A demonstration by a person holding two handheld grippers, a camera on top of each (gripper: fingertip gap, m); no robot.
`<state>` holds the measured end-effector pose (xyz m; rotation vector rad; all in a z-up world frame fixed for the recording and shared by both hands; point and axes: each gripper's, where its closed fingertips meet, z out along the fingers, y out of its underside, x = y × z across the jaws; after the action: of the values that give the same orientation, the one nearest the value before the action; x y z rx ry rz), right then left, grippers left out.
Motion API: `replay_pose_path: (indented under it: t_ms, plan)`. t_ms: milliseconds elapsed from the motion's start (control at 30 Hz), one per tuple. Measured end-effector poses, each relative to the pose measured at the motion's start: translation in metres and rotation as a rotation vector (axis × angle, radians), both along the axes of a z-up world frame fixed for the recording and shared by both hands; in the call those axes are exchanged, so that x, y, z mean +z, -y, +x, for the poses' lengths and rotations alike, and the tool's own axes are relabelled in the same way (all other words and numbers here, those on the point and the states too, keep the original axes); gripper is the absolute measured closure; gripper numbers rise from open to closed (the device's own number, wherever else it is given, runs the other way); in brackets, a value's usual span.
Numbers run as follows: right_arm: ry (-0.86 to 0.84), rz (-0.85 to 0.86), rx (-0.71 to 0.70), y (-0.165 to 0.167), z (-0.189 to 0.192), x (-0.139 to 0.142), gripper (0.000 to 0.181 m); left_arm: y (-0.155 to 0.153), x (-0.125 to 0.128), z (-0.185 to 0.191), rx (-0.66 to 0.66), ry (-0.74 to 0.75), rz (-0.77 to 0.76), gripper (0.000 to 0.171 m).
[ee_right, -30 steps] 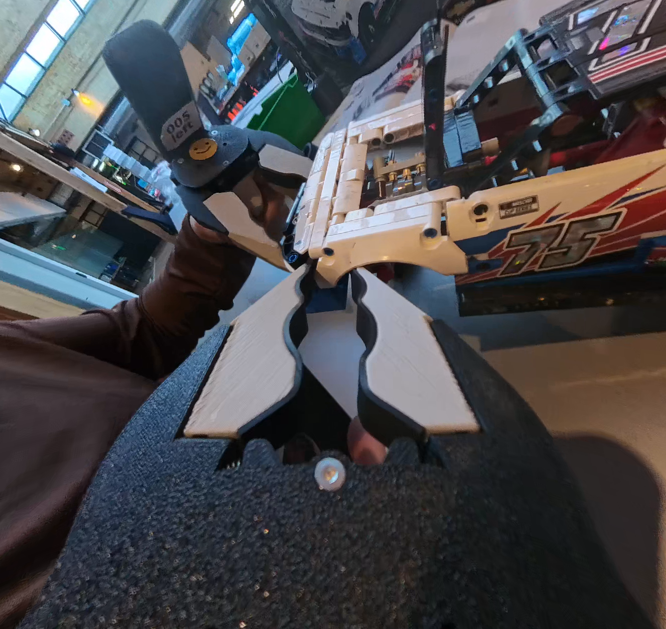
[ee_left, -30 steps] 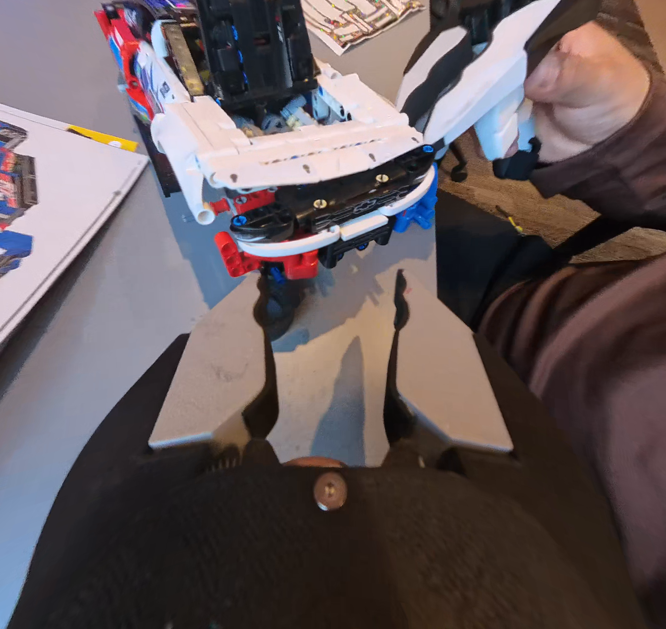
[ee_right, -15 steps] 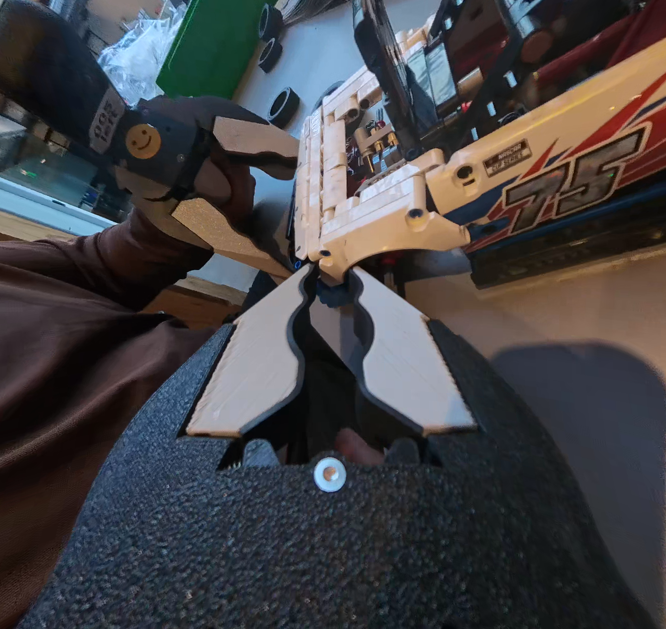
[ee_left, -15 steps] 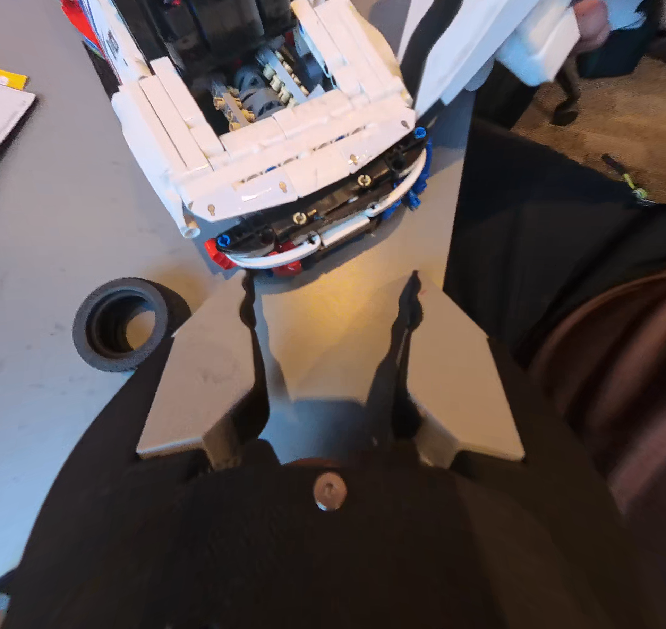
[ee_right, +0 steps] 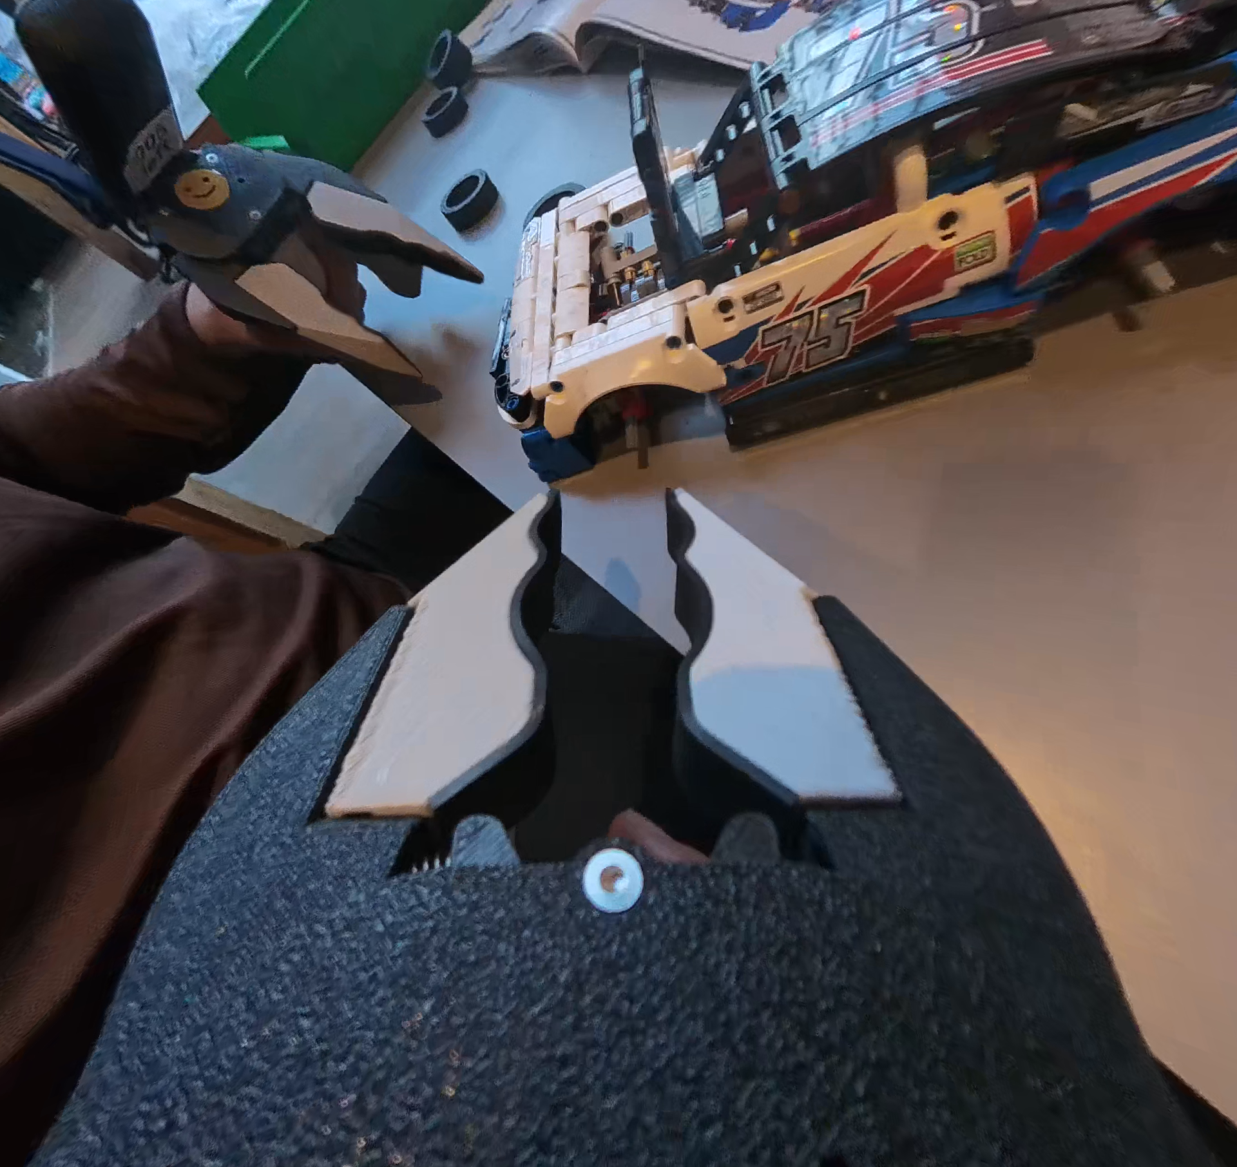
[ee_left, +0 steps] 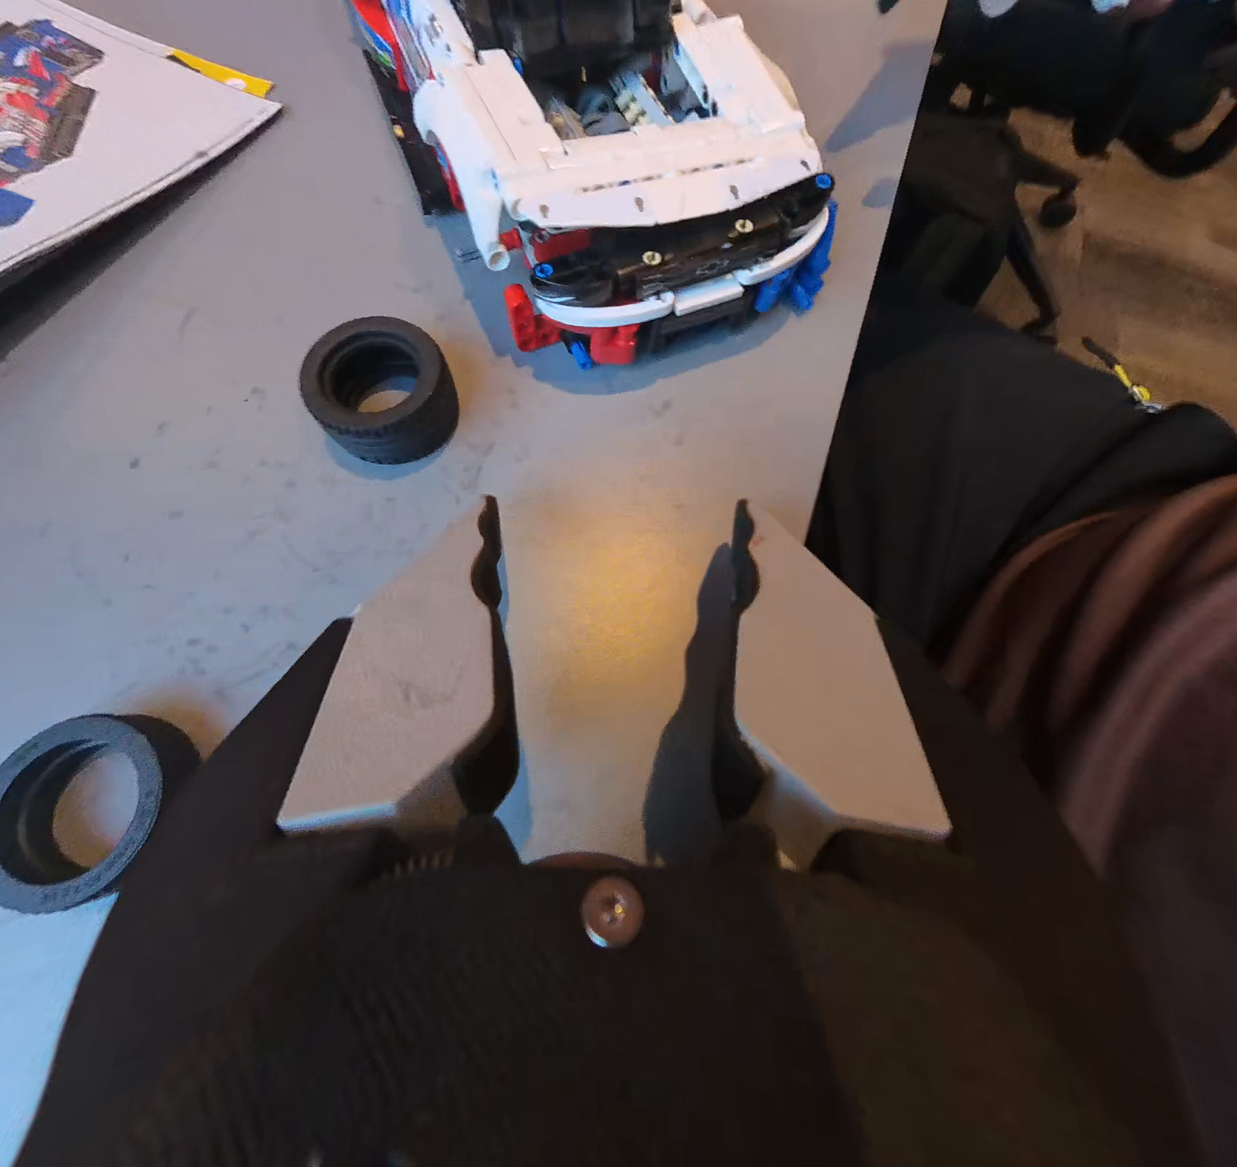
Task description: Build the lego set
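The white, red and blue lego race car (ee_left: 636,185) stands on the grey table (ee_left: 201,532) with its front end towards me and its bonnet bay uncovered. My left gripper (ee_left: 615,502) is open and empty, hovering over bare table short of the car's nose. In the right wrist view the car (ee_right: 736,305) shows side-on, and its front wheel arch has no wheel. My right gripper (ee_right: 612,494) is open and empty just short of the car's front corner, at the table's corner. The left gripper (ee_right: 455,335) also shows there, open, to the left of the car's nose.
A loose black tyre (ee_left: 379,390) lies left of the car's nose and another (ee_left: 73,807) by my left gripper. More tyres (ee_right: 470,199) lie beyond. An instruction booklet (ee_left: 100,131) lies at the left, a green box (ee_right: 348,44) at the back. The table edge (ee_left: 870,332) runs close on the right. One gripper's finger ends stand about 20 centimeters off the other's.
My right gripper, shut on the car's front corner before, has opened and drawn back from it. My left gripper has backed away from the car's nose, still open, and the car rests on the table.
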<state>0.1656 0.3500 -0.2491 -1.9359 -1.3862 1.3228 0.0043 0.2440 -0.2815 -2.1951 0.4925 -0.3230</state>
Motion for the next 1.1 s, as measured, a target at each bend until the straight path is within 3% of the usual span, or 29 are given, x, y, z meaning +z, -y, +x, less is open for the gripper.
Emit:
replay_pose_path:
  t_ms: [267,500,667,867,1100]
  plan:
    - [-0.064,0.271,-0.141,-0.030,0.023,0.008,0.150,-0.007,0.009,-0.023,0.109,0.062,0.043,0.115]
    - [-0.169,0.287,-0.245,-0.047,0.042,0.041,0.143,-0.017,0.019,-0.040,0.142,0.075,0.108,0.127]
    - [-0.272,0.475,-0.334,-0.065,0.074,0.071,0.141,-0.018,0.029,-0.045,0.147,0.103,0.175,0.129]
    - [-0.256,0.452,-0.326,-0.074,0.090,0.065,0.135,-0.017,0.031,-0.047,0.164,0.074,0.201,0.118]
    - [-0.223,0.488,-0.303,-0.076,0.084,0.047,0.135,-0.004,0.026,-0.045,0.134,0.026,0.185,0.117]
